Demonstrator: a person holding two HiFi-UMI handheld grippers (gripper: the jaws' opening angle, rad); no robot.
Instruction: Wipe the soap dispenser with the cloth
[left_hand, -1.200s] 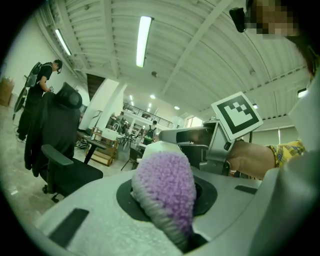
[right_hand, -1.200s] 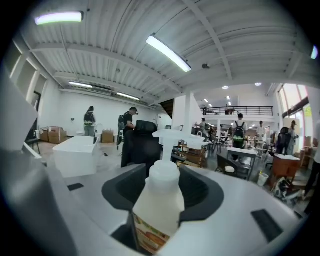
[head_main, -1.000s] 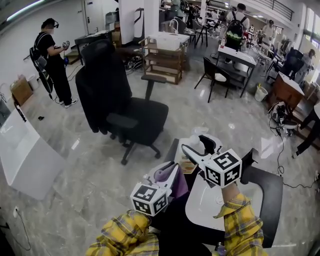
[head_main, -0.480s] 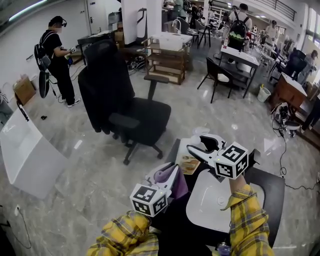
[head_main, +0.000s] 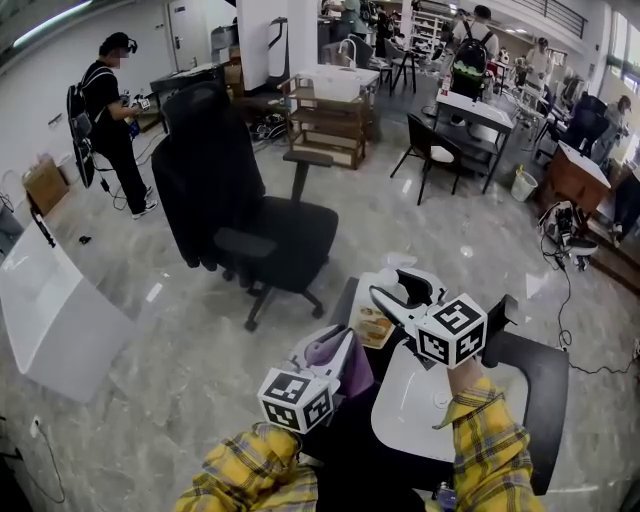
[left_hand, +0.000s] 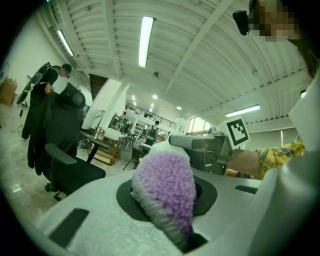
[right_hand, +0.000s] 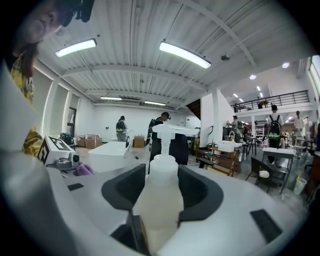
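**mopbucket:** ok what am I looking at, big stuff first?

**rigwatcher:** big open workshop with a shiny grey floor (head_main: 150, 340); a black office chair (head_main: 250, 225) stands out in the middle of it; nearer the camera there's a dark worktop (head_main: 540, 375) with a white sink (head_main: 405, 415) set into it; the person's in yellow plaid sleeves (head_main: 485, 445) with a gripper in each hand

**mopbucket:** and who's got what?

**rigwatcher:** the right gripper (head_main: 392, 298) is up over the far end of the sink, pointing away from the person; its fingers have just been closing and the soap dispenser (right_hand: 161, 200) sits right between them, pressed on both sides, so it's clamped; the bottle is pale and upright, pump head (right_hand: 175, 131) on top; the left gripper (head_main: 338, 350) is lower and further left, just beside the sink's left edge; its fingers are squeezed on the cloth (left_hand: 167, 185), a fuzzy purple thing bulging out past the tips

**mopbucket:** cloth on the bottle yet?

**rigwatcher:** in the head view they look near but apart; the cloth sits lower left of the dispenser; in the left gripper view the right gripper is straight behind the cloth, and I can't tell contact from there
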